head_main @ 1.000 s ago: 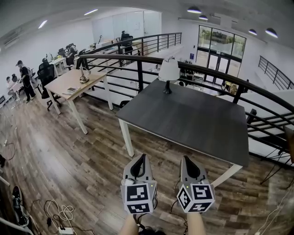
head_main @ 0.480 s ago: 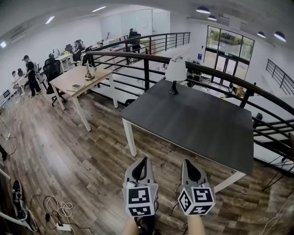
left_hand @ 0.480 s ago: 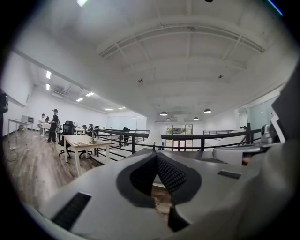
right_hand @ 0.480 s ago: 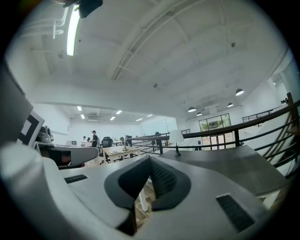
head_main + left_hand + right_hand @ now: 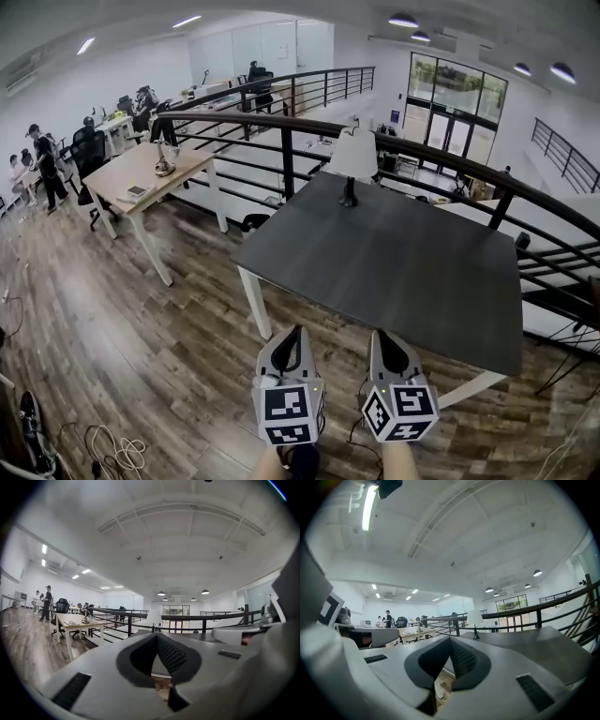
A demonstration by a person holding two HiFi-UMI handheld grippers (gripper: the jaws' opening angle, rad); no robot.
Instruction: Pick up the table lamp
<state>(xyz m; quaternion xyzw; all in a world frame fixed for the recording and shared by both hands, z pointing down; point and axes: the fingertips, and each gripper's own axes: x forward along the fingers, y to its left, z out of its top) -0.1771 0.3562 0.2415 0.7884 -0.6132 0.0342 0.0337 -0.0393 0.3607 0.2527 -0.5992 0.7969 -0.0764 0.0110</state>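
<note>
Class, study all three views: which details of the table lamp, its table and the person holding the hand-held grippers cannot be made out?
- Table lamp, head view and right gripper view: too small and far away to show any switch or cord.
- Dark table, head view: its far legs are hidden beneath its own top.
- The person's hands, head view: hidden behind the left hand-held gripper and right hand-held gripper, and cut off by the bottom edge.

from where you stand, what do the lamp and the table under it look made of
Table lamp: white matte shade, likely fabric or paper; slim dark stem and base, possibly metal. Table: flat dark grey matte top, looks like laminate or painted wood; white legs, material unclear.
</note>
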